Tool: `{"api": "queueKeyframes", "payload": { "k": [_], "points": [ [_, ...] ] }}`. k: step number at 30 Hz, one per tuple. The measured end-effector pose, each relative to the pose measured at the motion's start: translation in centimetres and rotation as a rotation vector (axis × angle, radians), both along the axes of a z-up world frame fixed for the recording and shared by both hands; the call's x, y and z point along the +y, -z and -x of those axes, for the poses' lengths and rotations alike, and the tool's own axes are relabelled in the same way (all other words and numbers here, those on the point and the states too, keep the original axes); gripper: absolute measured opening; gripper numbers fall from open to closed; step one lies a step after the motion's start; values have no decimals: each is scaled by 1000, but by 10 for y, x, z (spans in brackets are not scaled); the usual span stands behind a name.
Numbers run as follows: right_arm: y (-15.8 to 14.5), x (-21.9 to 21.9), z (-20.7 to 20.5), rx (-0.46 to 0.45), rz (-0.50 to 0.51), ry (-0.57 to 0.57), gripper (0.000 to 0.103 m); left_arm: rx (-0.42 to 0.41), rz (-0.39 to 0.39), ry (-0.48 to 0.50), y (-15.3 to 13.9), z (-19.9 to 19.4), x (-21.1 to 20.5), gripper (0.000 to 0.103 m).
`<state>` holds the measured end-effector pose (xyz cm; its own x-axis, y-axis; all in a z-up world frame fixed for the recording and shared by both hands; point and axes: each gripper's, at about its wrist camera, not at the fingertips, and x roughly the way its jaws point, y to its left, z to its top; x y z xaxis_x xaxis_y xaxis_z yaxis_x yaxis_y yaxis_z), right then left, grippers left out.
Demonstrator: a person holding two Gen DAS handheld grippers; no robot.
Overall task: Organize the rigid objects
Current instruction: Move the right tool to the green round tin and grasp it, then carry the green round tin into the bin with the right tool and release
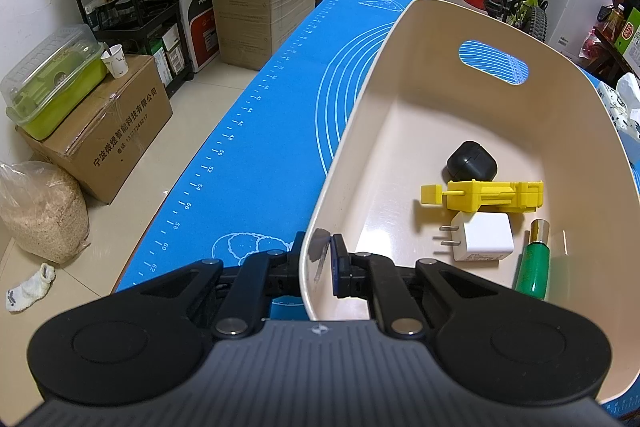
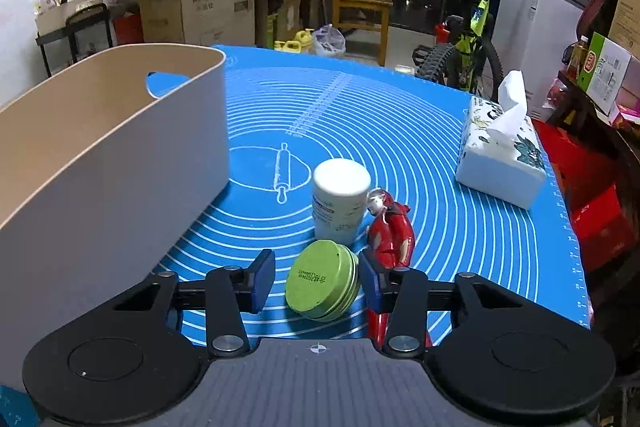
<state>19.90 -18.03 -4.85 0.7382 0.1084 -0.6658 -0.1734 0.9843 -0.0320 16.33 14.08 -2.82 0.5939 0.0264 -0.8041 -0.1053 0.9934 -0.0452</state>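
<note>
Tin (image 2: 322, 281), green, lies tilted on blue mat (image 2: 440, 187), between right gripper (image 2: 316, 285) jaws; jaws spread, left pad apart from tin, right pad at its edge. Bottle (image 2: 340, 205) and red figure (image 2: 390, 235) just behind. Left view: left gripper (image 1: 318, 267) jaws pinched on bin (image 1: 400, 39) rim; inside lie black case (image 1: 472, 161), yellow toy (image 1: 488, 195), charger (image 1: 484, 237), green tube (image 1: 534, 263).

Glossy smooth plastic bin (image 1: 472, 39), matt rubbery blue mat (image 2: 440, 163) — metal-looking green tin (image 2: 322, 281), soft paper tissue (image 2: 512, 103)
</note>
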Motion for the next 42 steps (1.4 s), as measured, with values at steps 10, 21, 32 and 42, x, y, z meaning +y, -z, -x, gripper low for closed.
{"api": "queueKeyframes", "payload": {
  "k": [10,21,32,42],
  "points": [
    [-2,-6,-8,0,-71,-5,46,0,0,0,0,0,0,14],
    [16,12,-12,58,51,3,47,0,-1,1,0,0,0,13],
    [17,20,-19,76,35,-18,28,1,-1,2,0,0,0,13],
    [8,12,-4,56,-1,49,28,1,0,0,-1,-1,1,13]
  ]
}}
